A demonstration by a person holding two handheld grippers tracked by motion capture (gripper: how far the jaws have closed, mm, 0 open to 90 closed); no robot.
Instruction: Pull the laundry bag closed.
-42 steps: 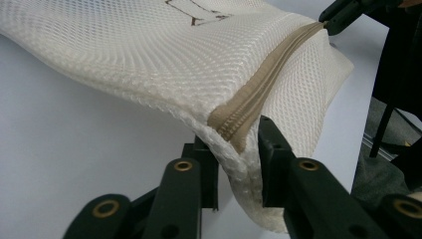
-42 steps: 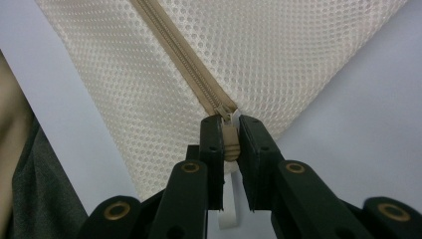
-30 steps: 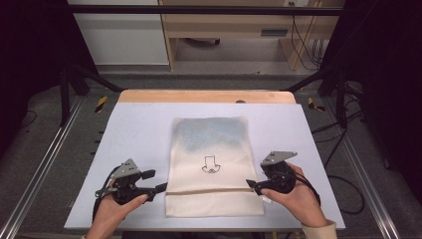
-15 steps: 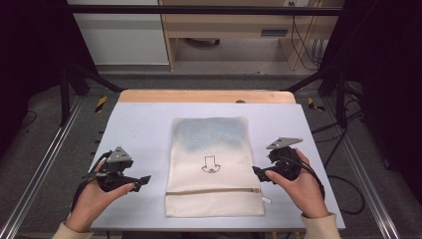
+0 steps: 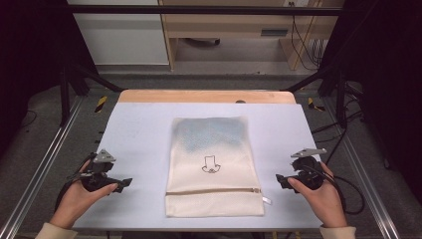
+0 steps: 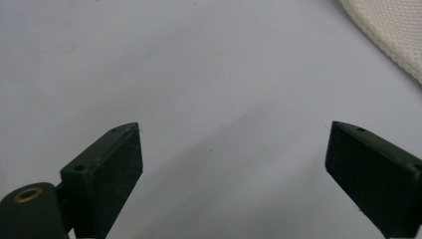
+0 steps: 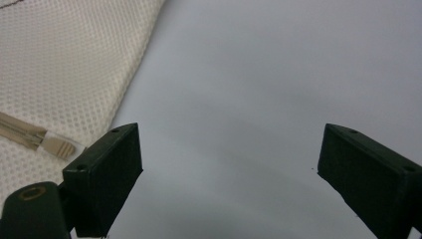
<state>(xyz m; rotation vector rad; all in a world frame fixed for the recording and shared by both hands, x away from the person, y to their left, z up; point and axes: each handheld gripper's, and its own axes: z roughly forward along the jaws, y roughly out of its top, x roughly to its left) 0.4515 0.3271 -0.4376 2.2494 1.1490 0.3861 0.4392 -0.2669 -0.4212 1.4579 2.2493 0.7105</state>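
Observation:
A cream mesh bag lies flat in the middle of the white table top. It has a zip across its lower part, a small arrow drawing, and something blue-grey showing through its upper half. My left gripper sits well left of the bag and is open; its jaws have just been opening, with nothing between them. My right gripper sits right of the bag, open too after its jaws have just been opening. The bag's edge and zip pull lie beside its left jaw.
A wooden strip runs along the table's far edge. Metal rails flank the table on both sides. Cables trail from the right gripper near the right edge. A corner of the bag shows in the left gripper view.
Both grippers were at the bag's side edges near the zip a second ago. They have drawn outward, left one leftward and right one rightward, and the bag lies still.

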